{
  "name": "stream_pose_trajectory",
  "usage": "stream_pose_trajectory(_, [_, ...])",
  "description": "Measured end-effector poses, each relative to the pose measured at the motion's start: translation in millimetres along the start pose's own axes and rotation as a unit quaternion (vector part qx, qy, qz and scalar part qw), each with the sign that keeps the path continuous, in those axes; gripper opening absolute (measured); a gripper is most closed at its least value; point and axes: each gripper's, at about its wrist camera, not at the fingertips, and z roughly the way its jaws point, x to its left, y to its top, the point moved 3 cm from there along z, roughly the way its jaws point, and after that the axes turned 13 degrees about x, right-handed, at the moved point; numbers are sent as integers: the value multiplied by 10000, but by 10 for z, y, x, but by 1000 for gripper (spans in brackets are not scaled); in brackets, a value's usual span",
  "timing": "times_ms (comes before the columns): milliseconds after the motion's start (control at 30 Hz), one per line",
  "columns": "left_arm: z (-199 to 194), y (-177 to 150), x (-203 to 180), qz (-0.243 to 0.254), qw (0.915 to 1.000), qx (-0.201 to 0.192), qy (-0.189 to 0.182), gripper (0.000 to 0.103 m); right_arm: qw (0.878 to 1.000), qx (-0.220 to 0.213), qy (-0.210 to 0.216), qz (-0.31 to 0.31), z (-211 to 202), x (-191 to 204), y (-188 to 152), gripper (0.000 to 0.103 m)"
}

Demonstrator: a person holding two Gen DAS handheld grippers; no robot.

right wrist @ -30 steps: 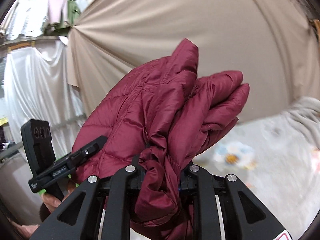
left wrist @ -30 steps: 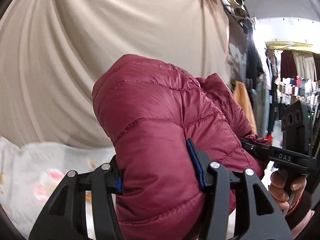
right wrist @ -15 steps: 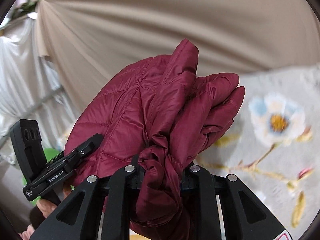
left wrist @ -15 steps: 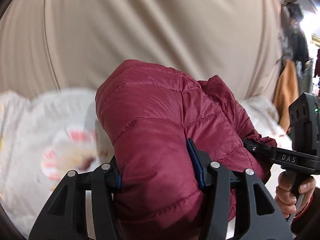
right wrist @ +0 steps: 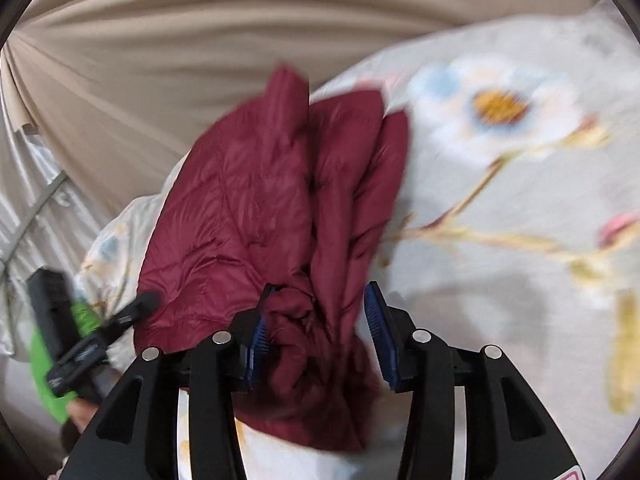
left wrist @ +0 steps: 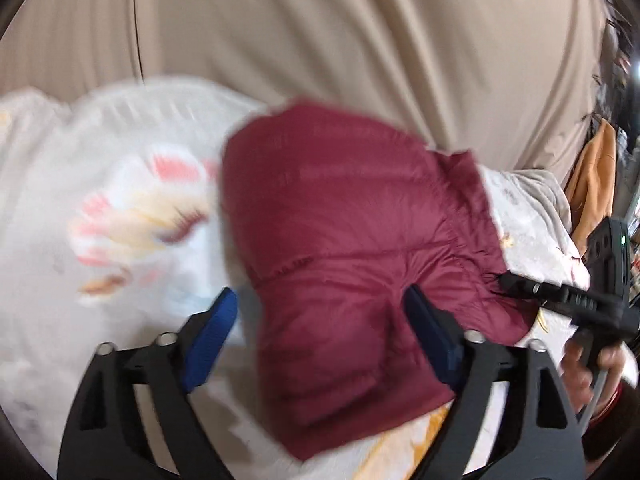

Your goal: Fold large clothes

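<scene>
Your left gripper (left wrist: 320, 320) has its blue-padded fingers (left wrist: 212, 328) spread wide: one pad stands clear of the maroon puffer jacket (left wrist: 344, 240), the other touches its quilted side. Your right gripper (right wrist: 318, 328) is spread too, its fingers (right wrist: 380, 336) loose on either side of a bunched end of the jacket (right wrist: 256, 216), gripping nothing. The jacket lies folded in a thick bundle on the floral bedsheet (right wrist: 500, 200), its layered edges stacked towards the sheet's large blue-and-white flower (right wrist: 496, 108). Behind the jacket hangs a beige curtain (left wrist: 360, 40). From the left wrist view, your right gripper (left wrist: 560, 300) sits at the jacket's far edge.
</scene>
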Motion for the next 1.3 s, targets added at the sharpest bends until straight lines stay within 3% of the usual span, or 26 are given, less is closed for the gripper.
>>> stream_pose_trajectory(33, [-130, 21, -5, 76, 9997, -168, 133, 90, 9998, -170, -88, -25, -171, 52, 29, 42])
stream_pose_trajectory(100, [-276, 116, -91, 188, 9992, -253, 264, 90, 9991, -380, -123, -132, -363, 188, 126, 29])
stream_pose_trajectory(167, [-305, 236, -249, 185, 9994, -140, 249, 90, 9984, -449, -220, -252, -456, 353, 327, 11])
stream_pose_trajectory(267, [-157, 285, -472, 224, 9997, 75, 108, 89, 9959, -541, -382, -609, -346, 679, 633, 2])
stream_pose_trajectory(367, [120, 223, -603, 330, 9984, 299, 352, 89, 9947, -404, -577, -754, -52, 865, 824, 0])
stream_pose_trajectory(500, [378, 61, -574, 278, 9972, 536, 453, 89, 9878, -259, -1286, -835, 423, 772, 932, 0])
stream_pose_trajectory(633, [410, -52, -632, 565, 9960, 445, 531, 89, 9923, -183, -1160, -384, 668, 494, 837, 0])
stream_pose_trajectory(767, [510, -151, -716, 735, 9943, 349, 692, 90, 9930, -272, -1107, -321, 832, 328, 652, 0])
stream_pose_trajectory(867, [499, -178, -713, 749, 9928, 453, 813, 90, 9946, -47, -1020, -179, 786, 315, 727, 0])
stream_pose_trajectory(933, [364, -193, -670, 650, 9945, 448, 684, 90, 9951, -89, -983, -98, 553, 384, 721, 0])
stream_pose_trajectory(1100, [7, -312, -469, 401, 9957, 426, 718, 90, 9927, 52, -829, -874, -8, 739, 192, 0])
stream_pose_trajectory(1200, [136, -411, -317, 151, 9934, 743, 861, 90, 9865, 467, -1127, -1091, 98, 771, -133, 0])
stream_pose_trajectory(1300, [303, -515, -235, -175, 9924, 1067, 592, 91, 9806, 733, -1415, -1138, 351, 686, -309, 0])
